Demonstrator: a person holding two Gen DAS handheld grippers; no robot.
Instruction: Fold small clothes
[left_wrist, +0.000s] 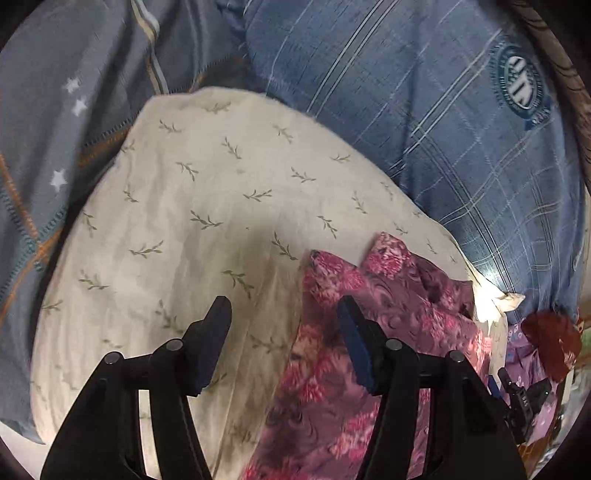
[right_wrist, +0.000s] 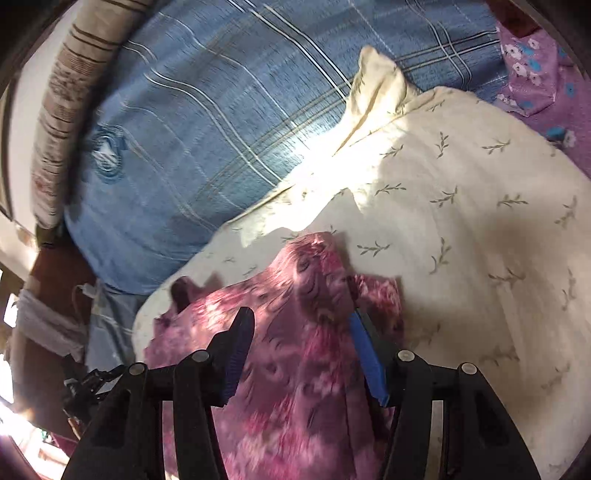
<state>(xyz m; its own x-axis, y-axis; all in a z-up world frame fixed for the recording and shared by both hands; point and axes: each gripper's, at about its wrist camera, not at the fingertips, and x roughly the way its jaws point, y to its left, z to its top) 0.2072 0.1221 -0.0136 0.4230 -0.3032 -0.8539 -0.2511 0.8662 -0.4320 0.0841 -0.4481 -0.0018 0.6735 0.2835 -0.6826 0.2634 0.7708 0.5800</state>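
Both grippers, left (left_wrist: 282, 314) and right (right_wrist: 301, 326), stand apart, clamping nothing. The pink garment (right_wrist: 295, 362) lies rumpled on the cream cloth (left_wrist: 192, 206), lower centre of the right view. Pinching there risks snagging the cream cloth too, dragging both layers.

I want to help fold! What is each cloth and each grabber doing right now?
pink flowery cloth: crumpled, lying on the pillow.
cream pillow: lying flat, under the cloth.
blue plaid pillow: lying behind the cream one.
left gripper: open, holding nothing.
right gripper: open above the cloth.
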